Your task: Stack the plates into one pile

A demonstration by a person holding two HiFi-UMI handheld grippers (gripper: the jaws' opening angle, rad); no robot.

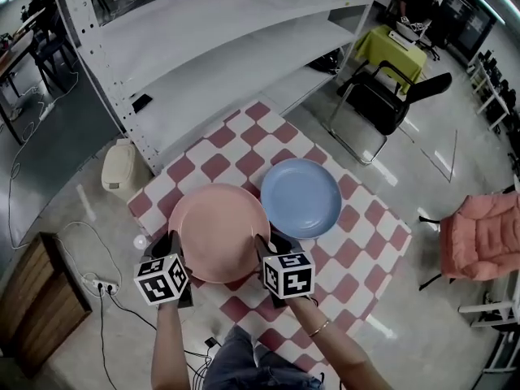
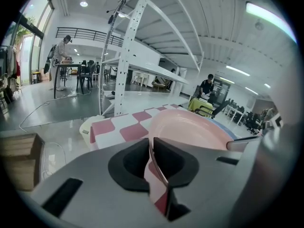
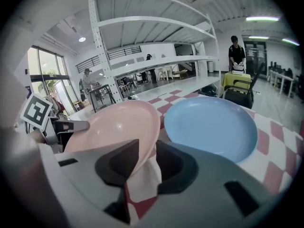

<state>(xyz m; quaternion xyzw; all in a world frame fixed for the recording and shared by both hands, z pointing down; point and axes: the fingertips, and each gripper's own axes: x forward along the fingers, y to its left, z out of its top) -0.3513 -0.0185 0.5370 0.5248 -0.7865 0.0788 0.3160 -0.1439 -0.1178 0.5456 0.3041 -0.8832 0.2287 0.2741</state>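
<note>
– left gripper (image 2: 151, 152) first: what has it got?
– jaws nearly closed, pinching the pink plate (image 1: 218, 230) by its near-left rim.
– right gripper (image 3: 146, 156)?
– jaws set wider, clamped on the same plate's near-right rim; the two hold it over the checked cloth (image 1: 357, 250).
– beyond that?
– blue plate (image 1: 301, 197) lies on the cloth, just beside the pink one; white shelving (image 1: 211, 47) behind.

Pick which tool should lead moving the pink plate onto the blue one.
Right, probably. Both tools grip the pink plate by its rim, but the right tool holds the edge beside the blue plate, so it can guide that edge over. The left tool is on the far rim and would follow.
</note>
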